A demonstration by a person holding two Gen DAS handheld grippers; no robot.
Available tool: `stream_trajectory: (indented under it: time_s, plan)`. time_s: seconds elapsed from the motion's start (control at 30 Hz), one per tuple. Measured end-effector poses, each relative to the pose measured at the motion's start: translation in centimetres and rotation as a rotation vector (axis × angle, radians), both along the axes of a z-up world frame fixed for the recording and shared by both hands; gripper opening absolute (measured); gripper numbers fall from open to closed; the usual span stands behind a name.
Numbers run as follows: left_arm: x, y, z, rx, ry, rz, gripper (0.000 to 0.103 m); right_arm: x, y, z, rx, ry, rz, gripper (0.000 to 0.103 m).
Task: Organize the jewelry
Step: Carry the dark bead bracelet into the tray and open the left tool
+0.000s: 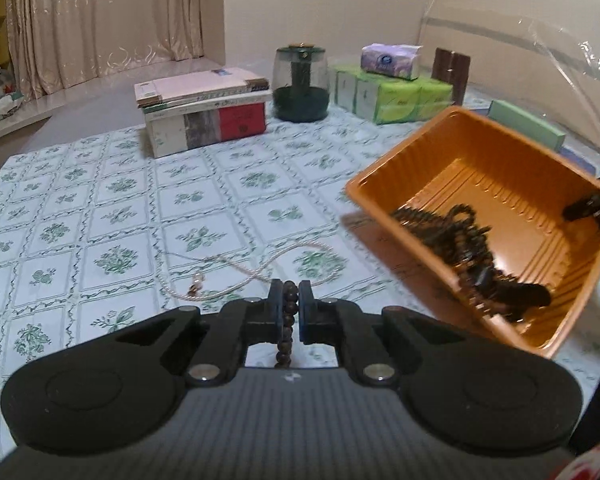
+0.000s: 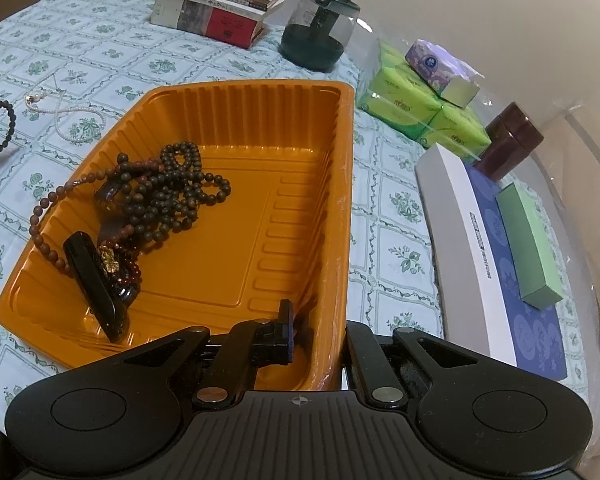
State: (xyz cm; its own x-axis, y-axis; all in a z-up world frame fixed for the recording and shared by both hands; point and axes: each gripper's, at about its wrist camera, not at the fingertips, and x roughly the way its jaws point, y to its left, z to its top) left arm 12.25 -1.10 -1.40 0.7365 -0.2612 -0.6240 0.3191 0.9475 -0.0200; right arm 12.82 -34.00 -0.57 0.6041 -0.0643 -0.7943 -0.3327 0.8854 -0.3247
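My left gripper (image 1: 291, 300) is shut on a brown bead bracelet (image 1: 290, 312), which hangs down between its pads above the floral tablecloth. The bracelet (image 2: 8, 128) also dangles at the far left of the right wrist view. A pearl necklace (image 1: 220, 276) lies looped on the cloth just beyond the left fingers. My right gripper (image 2: 320, 336) is shut on the near right wall of an orange plastic tray (image 2: 260, 120), one finger (image 2: 286, 320) inside it. The tray (image 1: 500, 160) is tilted up. Several dark bead strands (image 2: 168, 196) and a black bar (image 2: 96, 284) lie in it.
At the back of the table stand a stack of books (image 1: 204, 116), a glass jar with a dark green base (image 1: 300, 84), green tissue packs (image 1: 392, 96) with a purple pack (image 1: 390, 60) on top, and brown containers (image 1: 452, 68). A white and blue flat box (image 2: 480, 260) carries a green box (image 2: 528, 248).
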Motion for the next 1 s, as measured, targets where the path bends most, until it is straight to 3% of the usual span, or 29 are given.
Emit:
stream_trajectory:
  time_s: [0.3, 0.63, 1.0]
  plan:
    - [-0.8, -2.4, 2.3, -0.064, -0.014, -0.058, 0.006, -0.3, 0.2, 0.0, -0.007, -0.014, -0.003, 0.007]
    - [-0.3, -7.7, 4.7, -0.134, -0.038, -0.184, 0.006, -0.3, 0.2, 0.0, -0.012, -0.020, 0.001, 0.007]
    - [0.0, -13.4, 4.3, -0.130, -0.025, -0.319, 0.006, -0.4, 0.2, 0.1, -0.007, -0.022, 0.009, 0.006]
